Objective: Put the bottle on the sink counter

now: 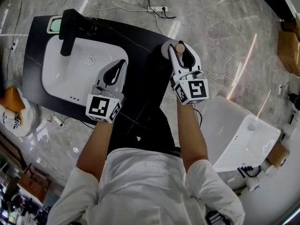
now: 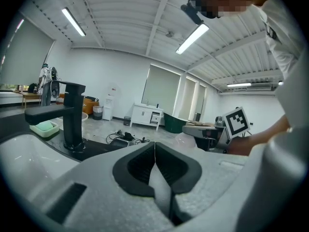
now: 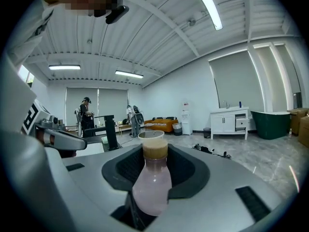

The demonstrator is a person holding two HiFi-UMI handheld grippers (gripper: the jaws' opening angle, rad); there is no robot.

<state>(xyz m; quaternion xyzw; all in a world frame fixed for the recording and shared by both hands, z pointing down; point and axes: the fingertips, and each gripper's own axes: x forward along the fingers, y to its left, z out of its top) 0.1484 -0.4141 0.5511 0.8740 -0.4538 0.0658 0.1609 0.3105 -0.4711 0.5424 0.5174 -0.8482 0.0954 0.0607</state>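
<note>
A small pink bottle with a brown stopper is clamped between the jaws of my right gripper, over the right end of the black sink counter. In the right gripper view the bottle points away along the jaws, stopper at the far end. My left gripper hovers over the right rim of the white basin, jaws pressed together with nothing between them. In the left gripper view, the left gripper is shut, and the right gripper's marker cube shows at the right.
A black faucet stands at the back of the basin, with a green soap dish beside it. Cables and a power strip lie on the marble floor beyond the counter. A white bathtub stands on the right.
</note>
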